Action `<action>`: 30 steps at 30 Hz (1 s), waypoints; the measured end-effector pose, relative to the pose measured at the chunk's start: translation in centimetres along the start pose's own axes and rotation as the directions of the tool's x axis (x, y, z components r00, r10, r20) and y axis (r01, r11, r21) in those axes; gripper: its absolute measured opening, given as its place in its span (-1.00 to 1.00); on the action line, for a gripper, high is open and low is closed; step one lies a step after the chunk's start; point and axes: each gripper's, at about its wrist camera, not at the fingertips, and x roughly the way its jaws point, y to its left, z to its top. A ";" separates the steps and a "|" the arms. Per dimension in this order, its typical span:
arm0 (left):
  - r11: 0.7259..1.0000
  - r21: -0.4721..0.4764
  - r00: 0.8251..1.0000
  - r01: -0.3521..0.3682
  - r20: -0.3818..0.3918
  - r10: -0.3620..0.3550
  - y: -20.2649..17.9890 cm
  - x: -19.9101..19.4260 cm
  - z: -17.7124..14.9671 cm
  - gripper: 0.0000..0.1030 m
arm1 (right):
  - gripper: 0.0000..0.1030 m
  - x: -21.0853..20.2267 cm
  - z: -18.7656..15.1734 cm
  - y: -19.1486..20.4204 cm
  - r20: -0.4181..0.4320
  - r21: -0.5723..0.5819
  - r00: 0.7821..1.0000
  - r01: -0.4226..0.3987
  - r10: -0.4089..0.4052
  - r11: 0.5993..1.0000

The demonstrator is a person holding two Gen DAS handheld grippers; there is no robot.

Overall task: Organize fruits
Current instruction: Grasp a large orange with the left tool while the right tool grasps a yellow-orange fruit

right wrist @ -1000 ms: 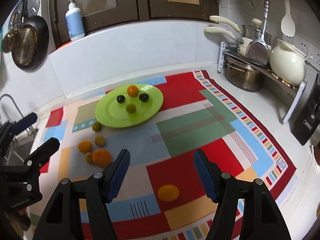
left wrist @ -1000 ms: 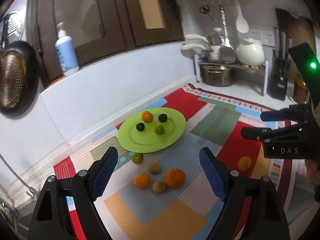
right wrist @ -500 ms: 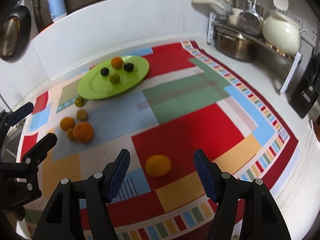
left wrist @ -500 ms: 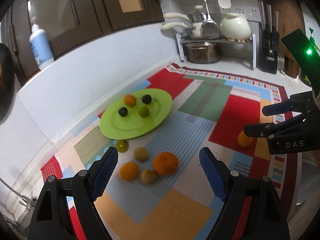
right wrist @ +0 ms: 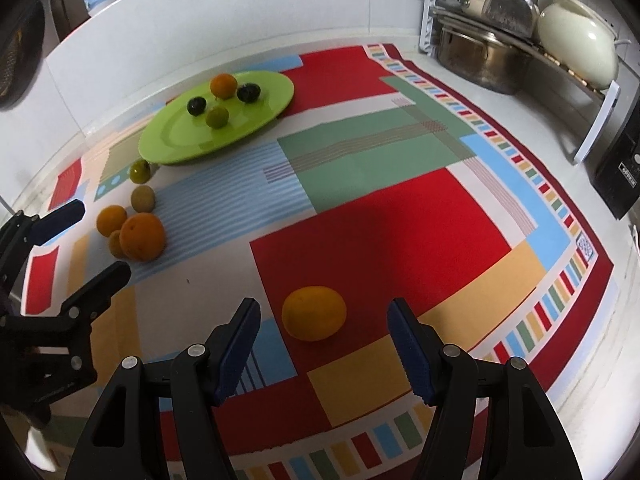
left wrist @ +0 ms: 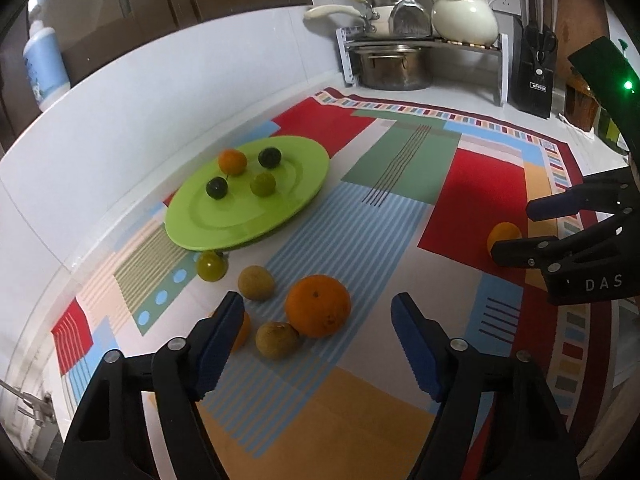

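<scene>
A green plate [left wrist: 224,220] [right wrist: 172,136] on a patchwork mat holds several small fruits: one orange, two dark, one green. A loose cluster lies in front of it: a large orange [left wrist: 318,306] [right wrist: 142,237], two brown fruits [left wrist: 256,283], a small orange [right wrist: 111,220] and a green fruit [left wrist: 211,266]. My left gripper [left wrist: 318,346] is open, just short of the large orange. My right gripper [right wrist: 323,340] is open, its jaws either side of a lone yellow-orange fruit [right wrist: 314,313] [left wrist: 503,235].
A rack with a steel pot [left wrist: 392,68], a white kettle [left wrist: 464,16] and pans stands at the back right. A knife block [left wrist: 536,76] is beside it. A pump bottle [left wrist: 44,66] stands on the ledge above the white back wall.
Both grippers have moved down and forward. The left one has closed in on the fruit cluster; the right one has come down around the lone orange fruit. Both jaws stay open.
</scene>
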 end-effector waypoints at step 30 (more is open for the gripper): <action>0.999 -0.034 0.994 0.014 -0.104 -0.017 0.3 3.8 0.5 -0.19 | -0.20 1.7 -0.3 0.0 -0.038 -0.011 0.999 -0.029 0.029 1.000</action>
